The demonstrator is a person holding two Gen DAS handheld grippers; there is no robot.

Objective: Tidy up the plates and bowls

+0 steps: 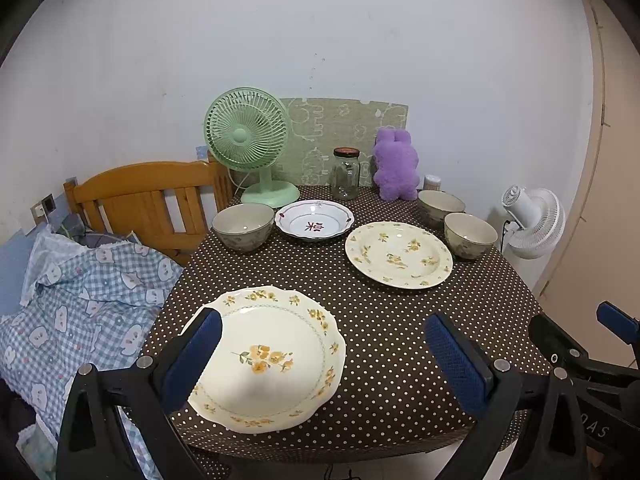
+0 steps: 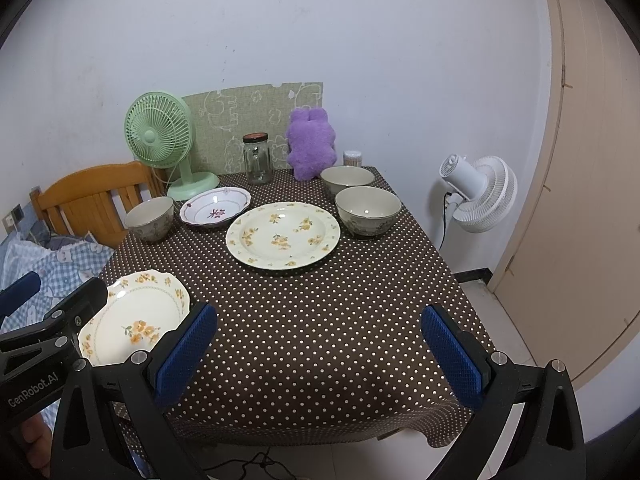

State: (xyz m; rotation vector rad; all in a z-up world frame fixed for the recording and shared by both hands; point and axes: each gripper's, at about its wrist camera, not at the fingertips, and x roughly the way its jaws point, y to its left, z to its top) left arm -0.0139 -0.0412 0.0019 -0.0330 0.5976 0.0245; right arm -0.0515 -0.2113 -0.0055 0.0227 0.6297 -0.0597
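A scalloped cream plate (image 1: 272, 356) with yellow flowers lies flat at the table's near left corner. My left gripper (image 1: 322, 328) is open over it, and its left finger (image 1: 196, 356) hides the plate's left rim. Farther back lie a round flowered plate (image 1: 398, 254) and a white plate (image 1: 314, 222) with a purple rim. One bowl (image 1: 243, 226) stands at the left, two bowls (image 1: 440, 204) (image 1: 470, 236) at the right. My right gripper (image 2: 319, 316) is open above bare tablecloth, with the scalloped plate (image 2: 136, 320) to its left and the round plate (image 2: 283, 234) ahead.
Along the wall stand a green fan (image 1: 248, 136), a glass jar (image 1: 346, 174) and a purple plush (image 1: 396, 168). A wooden headboard (image 1: 140, 196) and checked bedding (image 1: 80, 292) flank the table's left. A white fan (image 2: 480, 192) and a door (image 2: 592, 160) are at the right.
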